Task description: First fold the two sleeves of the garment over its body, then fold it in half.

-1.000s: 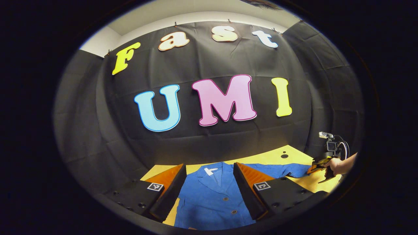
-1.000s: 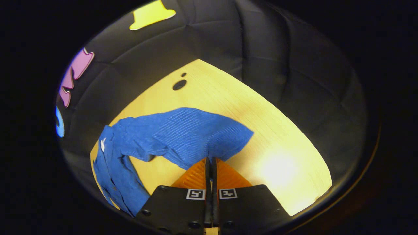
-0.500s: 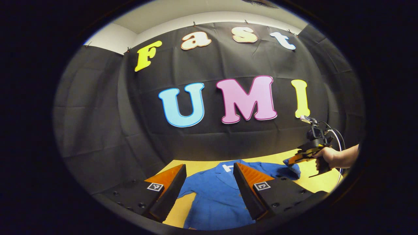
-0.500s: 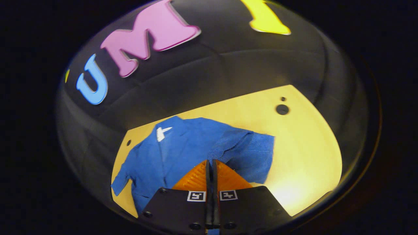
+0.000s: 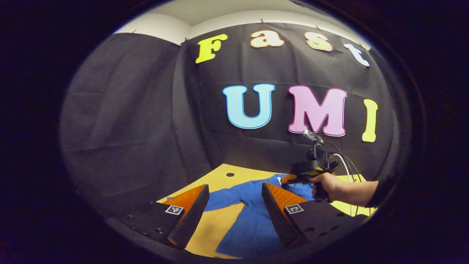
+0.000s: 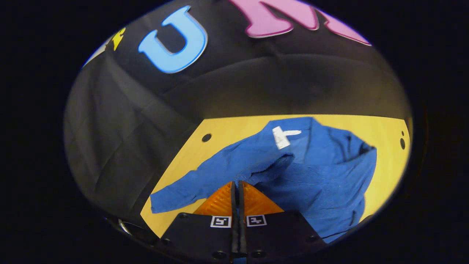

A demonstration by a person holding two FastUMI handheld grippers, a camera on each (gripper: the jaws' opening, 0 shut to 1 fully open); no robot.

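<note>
A blue button shirt (image 6: 322, 183) with a white neck label (image 6: 284, 135) lies on the yellow table (image 6: 227, 132). My right gripper (image 6: 236, 183) is shut on the end of one sleeve (image 6: 273, 167), which is drawn over the shirt's body in a raised fold. The other sleeve (image 6: 176, 196) lies stretched out flat towards the table's edge. In the left gripper view the shirt (image 5: 249, 223) shows between the fingers of my left gripper (image 5: 234, 205), which is open and holds nothing, hovering near the shirt's lower part. A hand holds the right gripper (image 5: 285, 179) above the collar area.
The table has small round holes (image 5: 229, 174) near its far edge (image 6: 206, 137). Black cloth walls close in right behind the table. A cable (image 5: 348, 172) hangs from the right gripper over the person's forearm (image 5: 355, 192).
The right gripper has carried the sleeve end from the table's outer side across onto the shirt's body. The left gripper has swung so that the other sleeve's side comes into view.
</note>
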